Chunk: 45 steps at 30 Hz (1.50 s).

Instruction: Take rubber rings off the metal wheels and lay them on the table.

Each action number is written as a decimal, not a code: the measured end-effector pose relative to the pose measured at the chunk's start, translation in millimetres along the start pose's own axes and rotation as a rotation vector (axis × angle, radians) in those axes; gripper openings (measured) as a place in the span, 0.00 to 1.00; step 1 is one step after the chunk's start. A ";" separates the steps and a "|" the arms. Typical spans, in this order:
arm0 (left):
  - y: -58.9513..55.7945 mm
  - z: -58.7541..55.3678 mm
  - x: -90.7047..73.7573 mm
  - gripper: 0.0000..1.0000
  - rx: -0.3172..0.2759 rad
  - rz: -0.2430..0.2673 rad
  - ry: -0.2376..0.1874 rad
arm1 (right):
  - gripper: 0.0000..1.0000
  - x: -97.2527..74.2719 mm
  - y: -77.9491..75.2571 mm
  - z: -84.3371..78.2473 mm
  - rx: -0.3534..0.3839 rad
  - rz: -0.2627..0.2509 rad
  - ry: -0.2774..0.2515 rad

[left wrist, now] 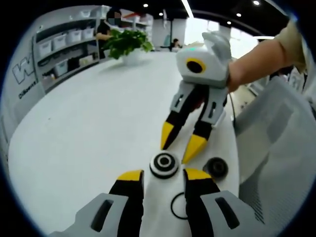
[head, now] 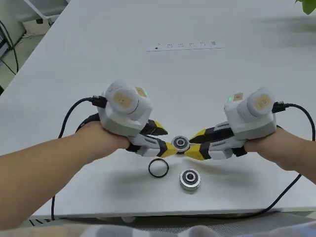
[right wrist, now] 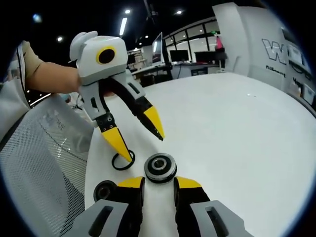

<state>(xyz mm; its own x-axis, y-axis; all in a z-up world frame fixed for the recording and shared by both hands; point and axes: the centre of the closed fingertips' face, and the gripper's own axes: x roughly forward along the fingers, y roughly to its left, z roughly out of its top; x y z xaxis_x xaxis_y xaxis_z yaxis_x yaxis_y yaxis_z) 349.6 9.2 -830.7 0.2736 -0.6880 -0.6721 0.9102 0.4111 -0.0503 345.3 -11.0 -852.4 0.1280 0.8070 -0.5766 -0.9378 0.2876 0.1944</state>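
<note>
Holding the metal wheel (head: 180, 143) off to its own side, the right gripper (head: 192, 143) has its jaws drawn in until they flank the rim. In the right gripper view the gap between the yellow tips matches the wheel's width, so I judge it a clamp meant to keep the wheel from turning or sliding.

On the other side of that wheel, the left gripper (head: 168, 140) stands with its jaws well apart. One tip is raised clear, while the lower yellow tip touches the wheel's edge. That spread suits hooking a tip under a band and peeling it away, not gripping.

Just on the person's side of the held wheel, a loose rubber ring (head: 149, 169) lies flat on the table (head: 197, 74). It looks like one ring has already been laid down as the task asks.

Beside that ring, also nearer the person than the held wheel, a second wheel (head: 189, 178) rests flat and untouched, kept close for its turn. It looks dark in the left gripper view, so it may carry its band.

Whether the held wheel wears a ring I cannot tell.
</note>
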 end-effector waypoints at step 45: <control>-1.7 6.5 18.6 0.14 0.102 0.009 0.009 | 0.24 5.4 -1.4 2.4 -0.009 -0.011 -0.025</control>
<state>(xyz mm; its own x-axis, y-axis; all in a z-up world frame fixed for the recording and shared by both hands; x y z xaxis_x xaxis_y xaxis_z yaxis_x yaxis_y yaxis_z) 355.2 -8.2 -838.4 0.2796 -0.6790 -0.6788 0.9348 0.3537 0.0312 348.1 -5.8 -853.9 0.1459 0.8164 -0.5587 -0.9391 0.2919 0.1814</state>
